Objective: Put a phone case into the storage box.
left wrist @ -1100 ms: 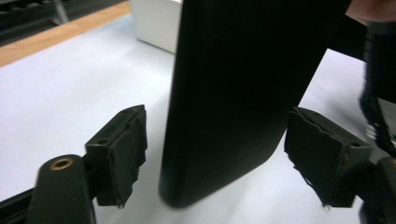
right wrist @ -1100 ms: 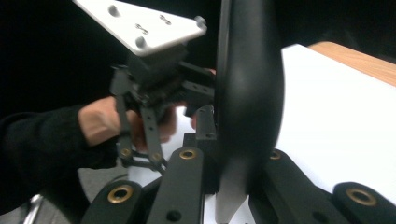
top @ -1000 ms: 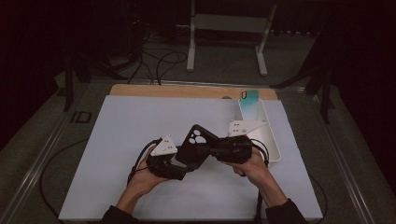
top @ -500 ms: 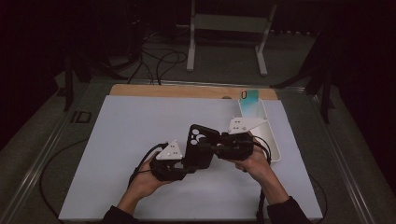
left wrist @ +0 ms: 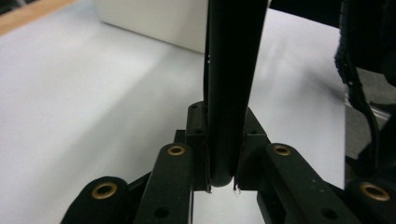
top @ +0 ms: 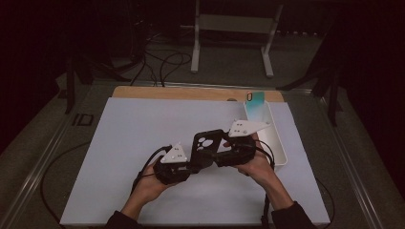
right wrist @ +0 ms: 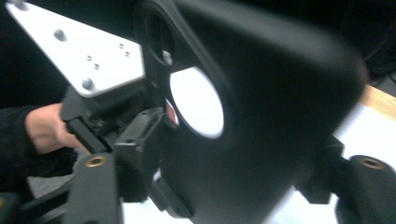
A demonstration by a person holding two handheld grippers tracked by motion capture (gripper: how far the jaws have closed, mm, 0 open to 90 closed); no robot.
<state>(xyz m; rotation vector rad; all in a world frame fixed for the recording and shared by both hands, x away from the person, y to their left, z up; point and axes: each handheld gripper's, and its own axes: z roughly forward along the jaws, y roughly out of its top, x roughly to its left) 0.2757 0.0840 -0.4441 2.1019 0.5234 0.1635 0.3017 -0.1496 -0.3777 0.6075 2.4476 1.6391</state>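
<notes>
Handover mid-air: left gripper (top: 191, 164) has just closed on the black phone case (top: 206, 144) edge as right gripper (top: 220, 157) jaws have just been opening (case between them), freeing it.

A dim lab or test room: a surface (top: 143, 143) covered by a white sheet on a wooden board, loose cables (top: 162, 62) across the grey floor, and a metal stand (top: 234, 28) behind it.
</notes>
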